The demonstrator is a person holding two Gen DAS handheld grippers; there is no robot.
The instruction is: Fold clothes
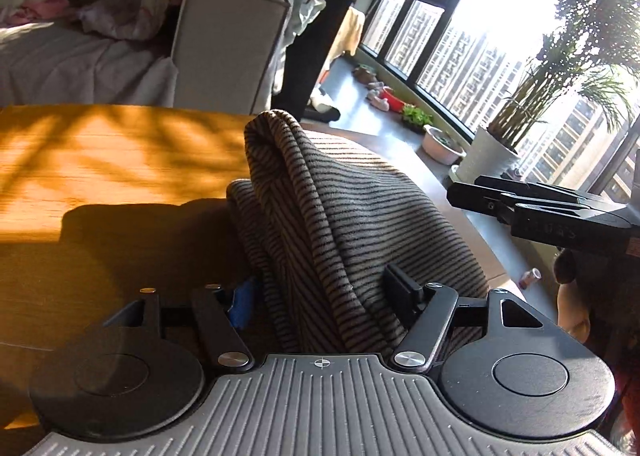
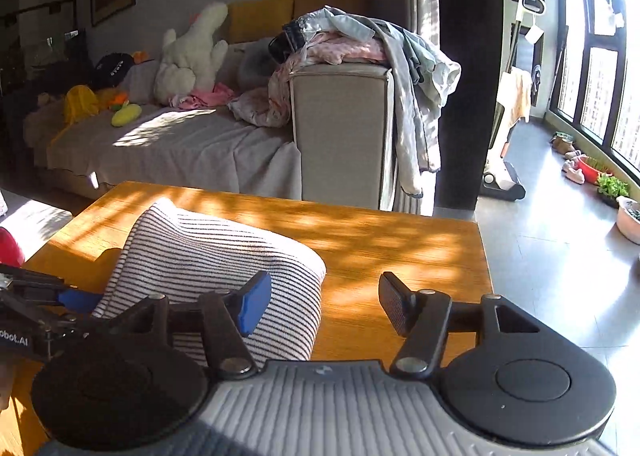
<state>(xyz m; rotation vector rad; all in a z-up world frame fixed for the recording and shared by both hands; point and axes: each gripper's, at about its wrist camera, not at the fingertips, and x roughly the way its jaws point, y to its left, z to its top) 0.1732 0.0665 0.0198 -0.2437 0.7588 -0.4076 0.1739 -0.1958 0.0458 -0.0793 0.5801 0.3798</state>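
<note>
There is one striped cloth [image 1: 332,216] to fold, and it lies on the wooden bench [image 1: 100,160]. It looks soft and floppy, and quite thick, like a warm top. It should be light and will bend anywhere, so it will sag where nothing holds it. It is not slippery and will not break.

The left gripper [image 1: 324,296] has a thick bunch of the cloth between its fingers. The fingers stand apart with the cloth filling the gap, and they seem to hold it, because the cloth rises up in a tall hump just ahead of them. The blue pad of one finger [image 1: 242,302] peeks out beside the cloth.

The right gripper [image 2: 324,302] holds nothing. Its fingers are wide apart, and bare bench shows between them. The cloth [image 2: 224,256] lies just ahead of its blue finger and to that side, with a rounded folded edge.

A good place to take hold is a corner or the edge of the cloth, pinching all the layers at once so none slip loose. A grip in the middle would only make a lump.

I count one cloth on the bench, one bench and two grippers. More clothes [image 2: 360,40] are piled on the sofa [image 2: 340,128] far ahead of the fingers, too jumbled to count.
</note>
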